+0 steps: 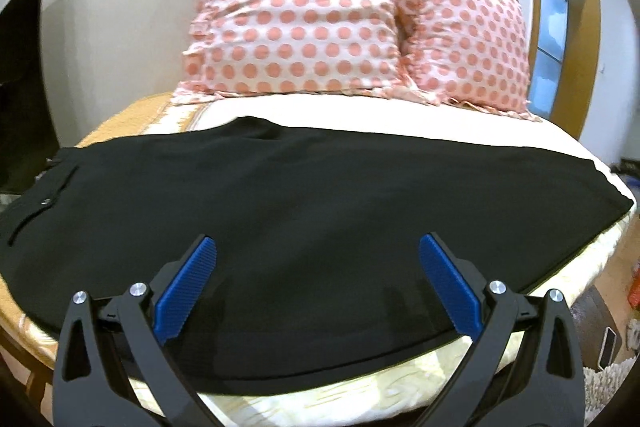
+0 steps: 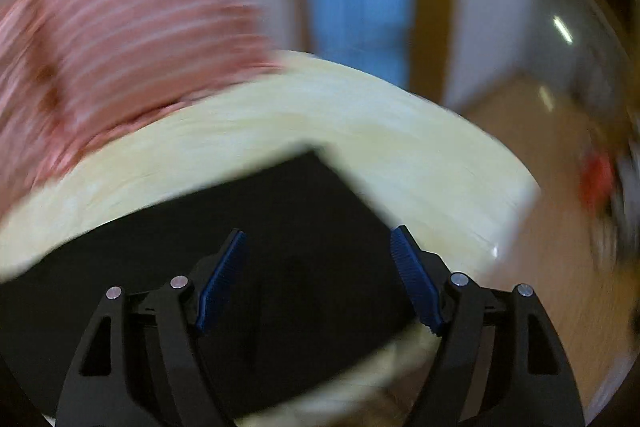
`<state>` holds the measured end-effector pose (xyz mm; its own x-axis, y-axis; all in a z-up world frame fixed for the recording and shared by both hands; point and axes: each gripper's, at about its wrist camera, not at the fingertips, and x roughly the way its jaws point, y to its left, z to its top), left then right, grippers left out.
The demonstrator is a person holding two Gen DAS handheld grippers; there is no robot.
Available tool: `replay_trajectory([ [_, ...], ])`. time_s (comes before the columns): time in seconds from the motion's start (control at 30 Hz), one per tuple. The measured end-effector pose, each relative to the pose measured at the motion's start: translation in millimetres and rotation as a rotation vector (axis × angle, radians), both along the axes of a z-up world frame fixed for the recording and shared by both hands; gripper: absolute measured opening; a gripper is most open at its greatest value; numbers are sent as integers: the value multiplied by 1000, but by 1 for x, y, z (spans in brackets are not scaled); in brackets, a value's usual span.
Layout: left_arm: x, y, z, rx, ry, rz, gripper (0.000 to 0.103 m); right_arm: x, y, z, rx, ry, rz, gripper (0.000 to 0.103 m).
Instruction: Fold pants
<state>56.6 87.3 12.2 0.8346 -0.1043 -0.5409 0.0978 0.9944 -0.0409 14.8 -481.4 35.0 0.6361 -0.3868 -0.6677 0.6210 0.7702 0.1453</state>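
Your black fabric pants [image 1: 304,211] lie flat across the pale yellow bed [image 1: 360,391], apparently already doubled leg over leg, so the crosswise folds are probably still yours to make. Your left gripper [image 1: 318,255] hovers spread over the near edge, holding nothing. Your right gripper [image 2: 318,247], equally spread and empty, points at the hem end, its view blurred.

2 pillows [image 1: 296,15] behind, pants [image 1: 280,211] unobstructed

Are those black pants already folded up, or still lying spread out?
Spread lengthwise: the pants stretch across the bed, waistband left, hem right. Whether legs are stacked, cannot tell.
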Motion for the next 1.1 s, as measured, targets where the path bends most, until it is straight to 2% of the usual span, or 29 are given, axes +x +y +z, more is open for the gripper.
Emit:
replay_trajectory([
  [0.1, 2, -8, -2, 2, 13, -17, 101, -30, -29, -12, 54, -51, -77, 76],
  [0.23, 3, -14, -4, 10, 28, -27, 101, -35, -36, -29, 101, -55, -55, 76],
  [0.3, 3, -15, -4, 9, 36, -26, 101, -39, -30, -36, 90, -49, -53, 76],
  [0.4, 4, -15, -5, 10, 48, -23, 101, -53, -21, -42, 92, -87, -38, 70],
  [0.47, 6, -14, -6, 9, 56, -21, 101, -47, -18, -44, 109, -120, -27, 65],
  [0.57, 10, -14, -6, 1, 72, -22, 101, -52, -17, -47, 146, -168, -7, 64],
  [0.67, 14, -16, -6, 0, 77, -25, 101, -53, -13, -48, 100, -175, 6, 63],
  [0.83, 13, -20, -5, 22, 75, -26, 101, -53, -9, -38, -43, -215, -32, 62],
  [0.97, 14, -20, -8, 23, 88, -16, 101, -37, -11, -39, -34, -170, 21, 61],
  [1.03, 14, -19, -9, 20, 92, -11, 101, -36, -8, -40, -16, -191, 53, 51],
  [1.1, 15, -19, -9, 17, 96, -9, 101, -34, 1, -41, -22, -196, 88, 50],
])
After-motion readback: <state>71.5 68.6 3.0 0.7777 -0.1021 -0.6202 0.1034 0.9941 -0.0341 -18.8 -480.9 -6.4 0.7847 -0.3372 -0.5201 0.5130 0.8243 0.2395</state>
